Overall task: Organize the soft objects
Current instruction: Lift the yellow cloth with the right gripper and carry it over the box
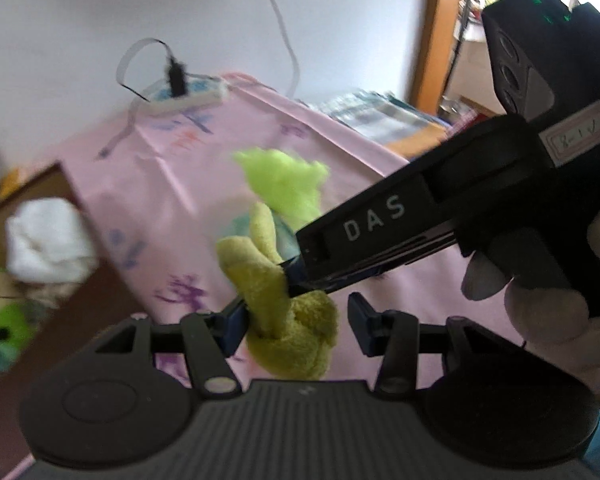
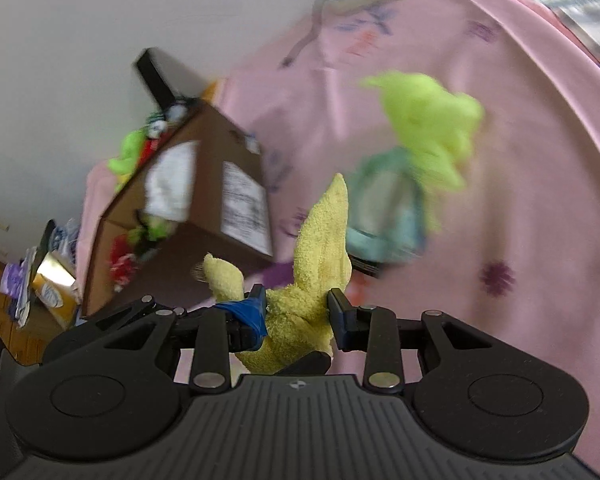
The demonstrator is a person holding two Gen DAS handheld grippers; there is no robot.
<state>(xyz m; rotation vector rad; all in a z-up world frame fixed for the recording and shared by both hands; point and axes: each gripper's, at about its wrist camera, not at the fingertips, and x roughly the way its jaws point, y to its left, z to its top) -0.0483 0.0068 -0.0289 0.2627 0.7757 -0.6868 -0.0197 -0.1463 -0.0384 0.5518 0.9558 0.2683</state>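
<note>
A yellow-green plush toy point(image 1: 288, 312) hangs between both grippers above the pink cloth. My right gripper point(image 2: 298, 314) is shut on the plush toy's point(image 2: 300, 312) body; in the left wrist view it reaches in from the right point(image 1: 296, 276). My left gripper point(image 1: 296, 324) is open, with the toy between its fingers and touching the left finger point(image 1: 234, 326). A bright green soft toy point(image 2: 432, 136) with a teal part point(image 2: 384, 216) lies on the cloth beyond it; it also shows in the left wrist view point(image 1: 288, 180).
A brown cardboard box point(image 2: 204, 216) holding soft toys stands at the left on the pink cloth point(image 2: 520, 200); its inside point(image 1: 48, 248) shows a white cloth and green toy. A white power strip point(image 1: 188, 98) with cables lies at the far edge.
</note>
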